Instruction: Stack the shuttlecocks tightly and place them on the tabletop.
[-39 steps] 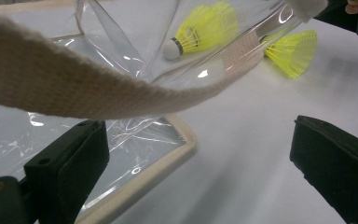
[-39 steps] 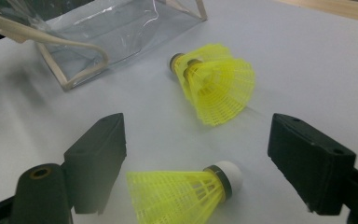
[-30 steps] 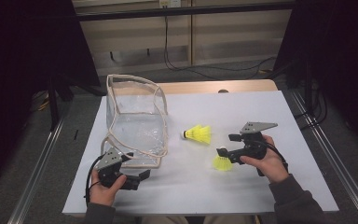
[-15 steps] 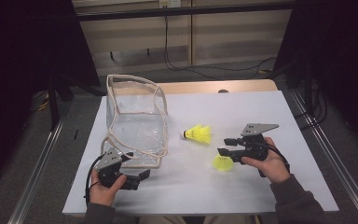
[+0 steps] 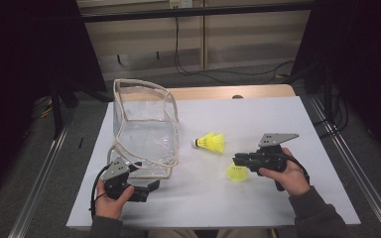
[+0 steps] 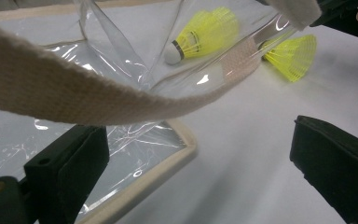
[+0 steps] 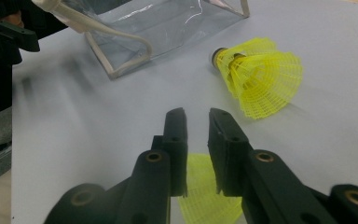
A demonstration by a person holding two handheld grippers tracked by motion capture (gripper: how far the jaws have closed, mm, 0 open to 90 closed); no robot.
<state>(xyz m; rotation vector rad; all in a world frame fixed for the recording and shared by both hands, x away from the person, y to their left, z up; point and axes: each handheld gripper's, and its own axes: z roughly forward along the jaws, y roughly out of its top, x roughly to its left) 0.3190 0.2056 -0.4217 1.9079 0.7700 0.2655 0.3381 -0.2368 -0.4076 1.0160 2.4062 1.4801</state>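
The left hand (image 5: 110, 201) rests low at the near left — its gripper (image 5: 146, 190) lies level, jaws spread wide. The right hand (image 5: 287, 174) sits at the near right, wrist and sleeve reaching in from the bottom edge; the right gripper (image 5: 236, 160) points left, and its jaws have just been closing — a narrow gap remains between the pads.
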